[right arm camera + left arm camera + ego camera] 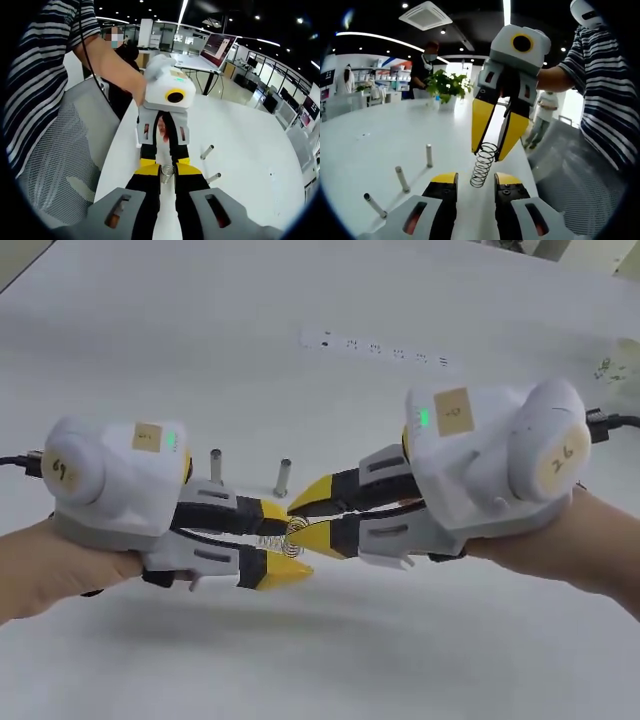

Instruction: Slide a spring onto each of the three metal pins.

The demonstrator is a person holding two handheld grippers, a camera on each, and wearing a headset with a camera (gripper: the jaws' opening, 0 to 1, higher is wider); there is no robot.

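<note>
The right hand-held gripper [489, 152] is pinching one end of the spring [482, 167] while the left hand-held gripper [476, 178] is hovering, jaws partly apart, around its other end, with the metal pins [402, 178] standing farther off.

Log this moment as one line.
right gripper: shut on coiled metal spring | left gripper: open, jaws astride spring's free end | three upright metal pins: bare, on white table
</note>
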